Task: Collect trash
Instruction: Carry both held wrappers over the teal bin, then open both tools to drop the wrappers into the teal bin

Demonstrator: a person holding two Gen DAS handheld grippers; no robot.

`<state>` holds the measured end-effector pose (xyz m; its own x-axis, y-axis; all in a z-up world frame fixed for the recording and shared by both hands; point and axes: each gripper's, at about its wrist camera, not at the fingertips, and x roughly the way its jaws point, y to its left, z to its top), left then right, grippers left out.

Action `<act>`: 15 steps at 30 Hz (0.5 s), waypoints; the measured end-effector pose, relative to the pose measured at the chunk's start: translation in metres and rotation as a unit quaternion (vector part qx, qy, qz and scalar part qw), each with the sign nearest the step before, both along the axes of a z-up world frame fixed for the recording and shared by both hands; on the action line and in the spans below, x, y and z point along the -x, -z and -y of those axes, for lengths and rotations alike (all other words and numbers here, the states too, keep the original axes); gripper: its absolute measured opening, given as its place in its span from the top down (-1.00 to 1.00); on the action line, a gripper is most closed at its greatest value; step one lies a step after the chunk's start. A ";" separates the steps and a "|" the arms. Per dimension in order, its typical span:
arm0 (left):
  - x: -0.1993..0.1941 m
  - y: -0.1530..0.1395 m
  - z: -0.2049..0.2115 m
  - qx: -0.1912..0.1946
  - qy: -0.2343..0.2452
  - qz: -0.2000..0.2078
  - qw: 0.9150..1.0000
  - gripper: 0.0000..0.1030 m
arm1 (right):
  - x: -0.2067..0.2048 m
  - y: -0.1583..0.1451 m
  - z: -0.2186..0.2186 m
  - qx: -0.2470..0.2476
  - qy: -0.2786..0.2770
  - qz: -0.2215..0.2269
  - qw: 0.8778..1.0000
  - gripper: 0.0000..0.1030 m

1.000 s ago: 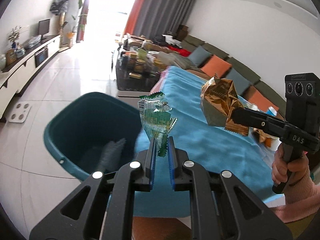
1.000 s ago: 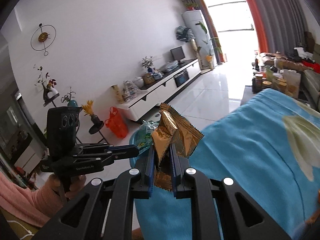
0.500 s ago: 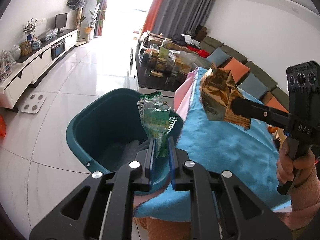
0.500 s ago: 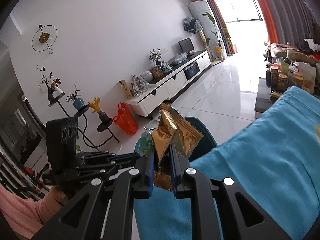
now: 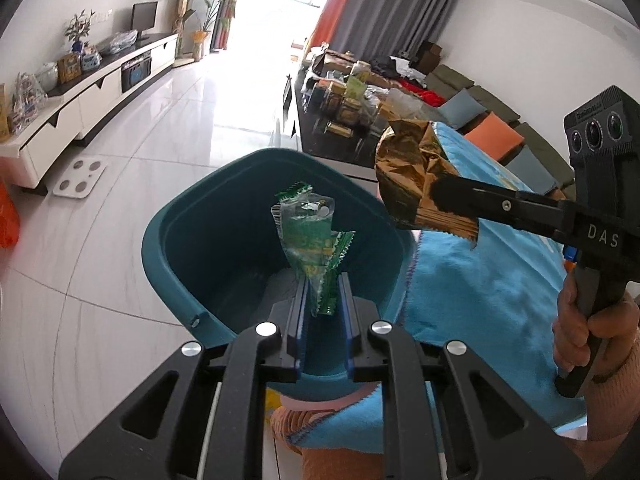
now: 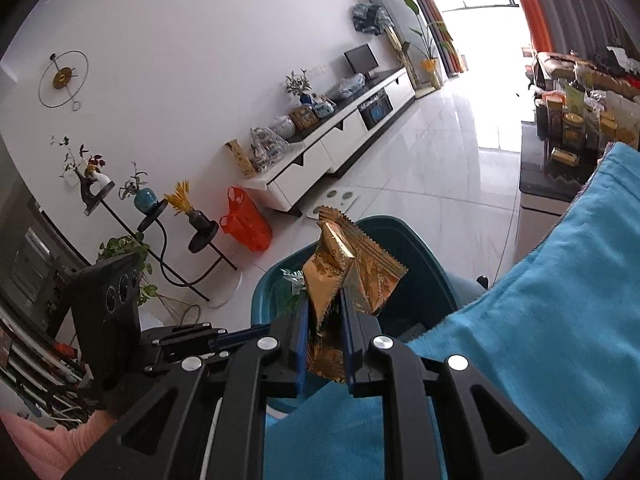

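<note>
Wrappers: two, one per gripper. The left gripper [image 5: 322,300] pinches the green wrapper [image 5: 310,236] right over the bin [image 5: 180,240]; the right gripper [image 5: 448,196] pinches the gold wrapper [image 5: 412,172] at the bin's two o'clock rim. The drop step looks at hand: next, spread the jaws once both hang above the one bin.

Now over the bin [image 5: 224,248] rather than short of it: left gripper [image 5: 322,296] with green wrapper [image 5: 312,240] hangs above the open mouth, bin interior directly ahead of the fingers. Closer beside it too, right gripper [image 6: 325,320] with gold wrapper [image 6: 348,276], at the bin's rim instead of over the blue cloth [image 6: 540,320].
</note>
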<state>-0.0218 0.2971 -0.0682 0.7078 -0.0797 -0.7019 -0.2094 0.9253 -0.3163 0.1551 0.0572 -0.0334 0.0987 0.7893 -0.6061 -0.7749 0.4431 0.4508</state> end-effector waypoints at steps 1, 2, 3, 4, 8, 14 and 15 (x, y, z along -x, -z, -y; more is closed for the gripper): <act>-0.001 0.002 -0.001 0.002 -0.003 -0.003 1.000 0.72 | -0.002 0.001 -0.002 0.003 0.001 -0.003 1.000 0.74; -0.003 0.004 -0.002 0.004 -0.004 -0.005 1.000 0.72 | -0.003 0.002 -0.005 0.006 0.003 -0.005 1.000 0.73; -0.005 0.006 -0.005 0.006 -0.007 -0.008 1.000 0.71 | -0.004 0.003 -0.008 0.010 0.002 -0.007 1.000 0.72; -0.007 0.008 -0.007 0.009 -0.010 -0.009 1.000 0.71 | -0.005 0.004 -0.012 0.015 0.003 -0.009 1.000 0.69; -0.015 0.015 -0.013 0.014 -0.020 -0.016 1.000 0.56 | -0.008 0.009 -0.024 0.033 0.013 -0.019 0.999 0.55; -0.020 0.023 -0.018 0.027 -0.038 -0.021 0.999 0.42 | -0.010 0.010 -0.026 0.034 0.027 -0.026 0.999 0.31; -0.017 0.022 -0.018 0.028 -0.041 -0.019 0.999 0.39 | -0.010 0.010 -0.026 0.033 0.028 -0.026 0.999 0.23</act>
